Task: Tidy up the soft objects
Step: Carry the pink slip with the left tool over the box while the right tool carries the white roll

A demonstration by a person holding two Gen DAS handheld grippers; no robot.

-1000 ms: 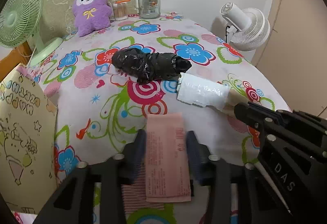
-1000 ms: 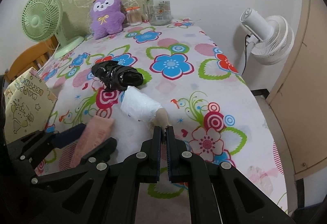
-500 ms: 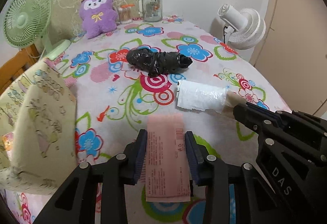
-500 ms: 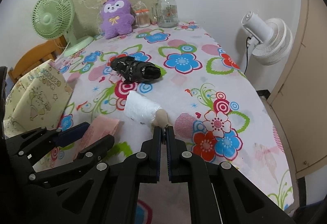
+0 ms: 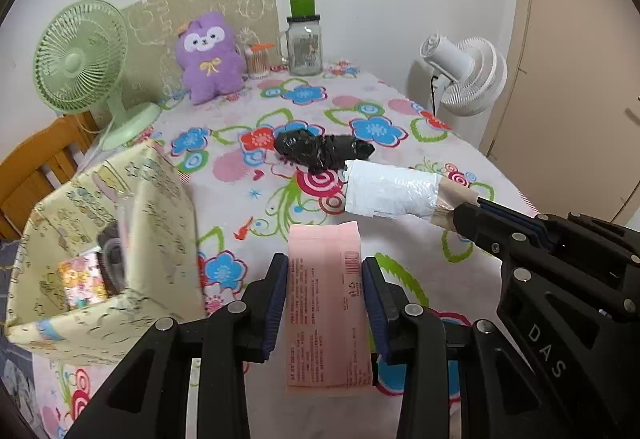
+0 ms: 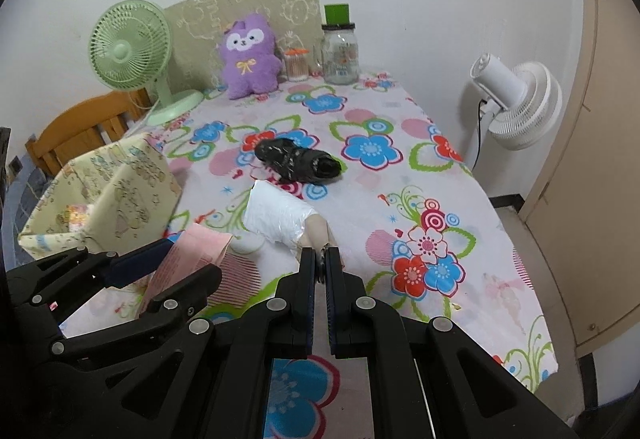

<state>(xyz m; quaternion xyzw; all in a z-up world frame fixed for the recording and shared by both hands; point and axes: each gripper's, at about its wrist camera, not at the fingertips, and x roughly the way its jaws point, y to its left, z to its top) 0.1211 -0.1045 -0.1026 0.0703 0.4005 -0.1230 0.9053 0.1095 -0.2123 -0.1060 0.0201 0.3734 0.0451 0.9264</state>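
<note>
Lower centre of the left wrist view: the left gripper (image 5: pixel 325 293) has its jaws closed on a pink tissue pack (image 5: pixel 328 303), pads pressing both long sides. The pack looks light and soft, so a mid-length grip on the sides should suit it; squeezing harder would likely crush it. At right centre, the right gripper (image 5: pixel 466 217) pinches the cardboard core end of a white plastic-bag roll (image 5: pixel 390 191). A black plastic-bag roll (image 5: pixel 320 151) lies on the flowered tablecloth (image 5: pixel 240 199) just beyond. A patterned storage box (image 5: pixel 104 251), open at the top, stands at left, the probable destination.

Lower centre of the right wrist view: the right gripper (image 6: pixel 320 257) jaws are shut on the core tip of the white plastic-bag roll (image 6: pixel 280 217). The film is probably slippery; the stiff core is the safer hold. The box wall (image 6: pixel 132 195) stands between the loads and its opening. A purple plush toy (image 6: pixel 248 57), green fan (image 6: pixel 128 51) and glass jar (image 6: pixel 340 55) stand well apart at the top.
</note>
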